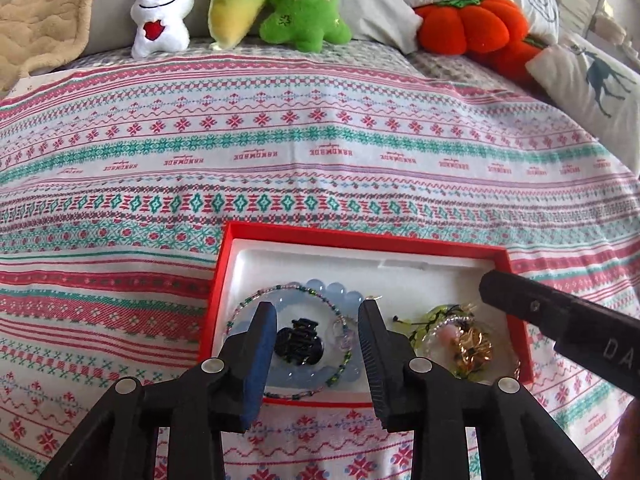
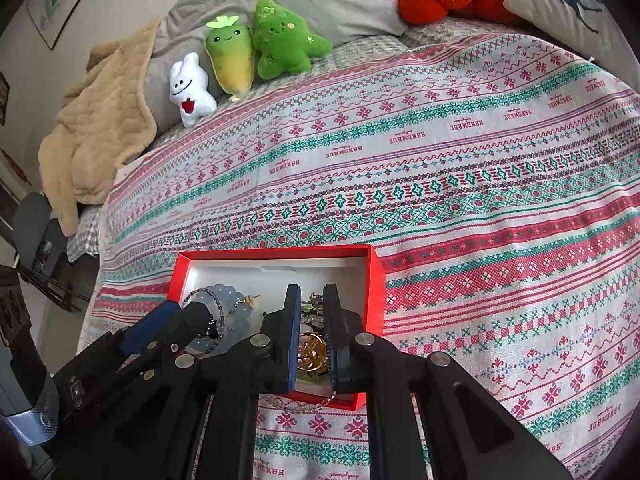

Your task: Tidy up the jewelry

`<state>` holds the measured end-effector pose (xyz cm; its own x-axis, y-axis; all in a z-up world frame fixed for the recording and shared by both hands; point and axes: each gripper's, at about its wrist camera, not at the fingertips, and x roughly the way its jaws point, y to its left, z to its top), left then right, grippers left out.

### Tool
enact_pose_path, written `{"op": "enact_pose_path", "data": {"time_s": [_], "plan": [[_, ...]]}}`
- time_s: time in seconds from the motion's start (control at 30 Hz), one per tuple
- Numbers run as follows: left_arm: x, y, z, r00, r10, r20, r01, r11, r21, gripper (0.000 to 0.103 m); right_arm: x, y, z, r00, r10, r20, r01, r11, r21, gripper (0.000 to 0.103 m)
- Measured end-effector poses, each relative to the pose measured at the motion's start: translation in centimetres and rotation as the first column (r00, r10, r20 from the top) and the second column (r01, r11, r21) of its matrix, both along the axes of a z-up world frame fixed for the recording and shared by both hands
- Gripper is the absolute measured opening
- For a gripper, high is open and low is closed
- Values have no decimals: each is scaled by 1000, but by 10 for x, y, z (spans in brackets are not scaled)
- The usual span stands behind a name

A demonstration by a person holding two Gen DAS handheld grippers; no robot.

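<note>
A red box (image 1: 224,264) with a white liner lies on the bedspread. In its left half are a pale blue bead bracelet (image 1: 320,286), a thin green beaded strand (image 1: 248,300) and a black hair claw (image 1: 298,344). My left gripper (image 1: 316,312) hangs over them, open, with the claw below the gap and untouched. A gold piece (image 2: 312,354) and tangled green jewelry (image 1: 432,320) fill the right half. My right gripper (image 2: 312,292) is above them, its jaws nearly together, and I see nothing pinched. A thin chain (image 2: 320,404) hangs over the box's near rim.
The patterned red and teal bedspread (image 1: 320,140) spreads out beyond the box. At the far edge stand a white plush (image 1: 162,12), two green plushes (image 1: 304,4), an orange pumpkin cushion (image 1: 468,24) and pillows (image 1: 592,80). A beige blanket (image 2: 100,120) lies far left.
</note>
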<state>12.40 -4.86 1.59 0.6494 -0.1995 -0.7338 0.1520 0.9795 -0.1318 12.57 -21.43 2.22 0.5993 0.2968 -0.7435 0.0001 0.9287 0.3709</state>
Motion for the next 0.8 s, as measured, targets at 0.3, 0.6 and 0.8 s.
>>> {"op": "enact_pose_path", "data": {"time_s": [0.3, 0.6, 0.8], "plan": [[-20, 1, 10, 999, 7, -45, -5, 998, 59, 63, -10, -4, 16, 1000, 2, -16, -2, 1000, 2, 36], [-52, 15, 13, 996, 16, -84, -7, 994, 105, 87, -37, -3, 29, 997, 12, -70, -19, 996, -89, 62], [-75, 27, 9, 993, 46, -106, -31, 990, 141, 101, -59, 7, 27, 995, 14, -104, -35, 979, -203, 69]]}}
